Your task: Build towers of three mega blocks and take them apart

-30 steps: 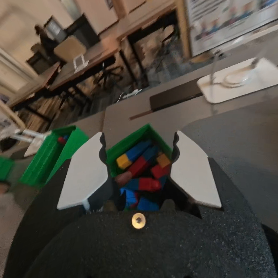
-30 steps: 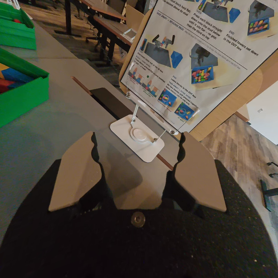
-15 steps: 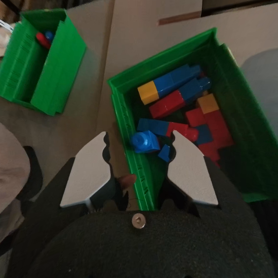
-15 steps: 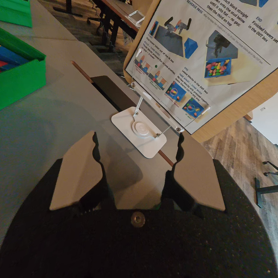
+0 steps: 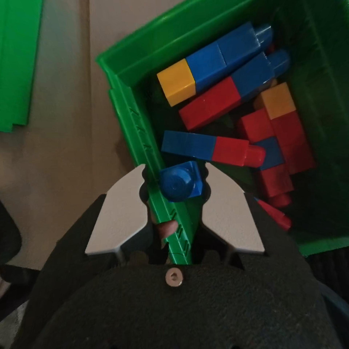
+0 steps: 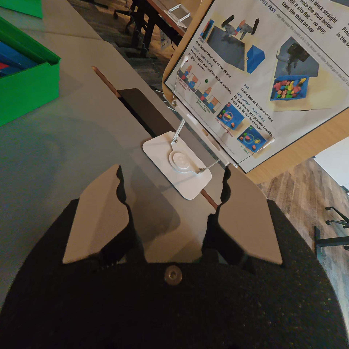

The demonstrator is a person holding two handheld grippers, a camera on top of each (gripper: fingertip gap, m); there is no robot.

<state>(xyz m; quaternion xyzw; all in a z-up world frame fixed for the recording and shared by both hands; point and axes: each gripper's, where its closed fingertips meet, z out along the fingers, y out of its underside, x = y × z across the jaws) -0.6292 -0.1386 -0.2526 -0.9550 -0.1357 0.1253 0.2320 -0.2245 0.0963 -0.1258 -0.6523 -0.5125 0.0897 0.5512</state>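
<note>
Here the left tongs stand apart astride the near wall of the green bin, with a blue block, stud toward the camera, between their tips just inside that wall; contact is unclear. Three-block towers lie deeper in the bin. Over the grey bench, right of the bin, the right tongs gape empty before a white stand carrying an instruction sheet.

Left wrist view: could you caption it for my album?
Open left hand-held gripper straddles the wall of a green bin of block towers, fingers either side of a blue block.
</note>
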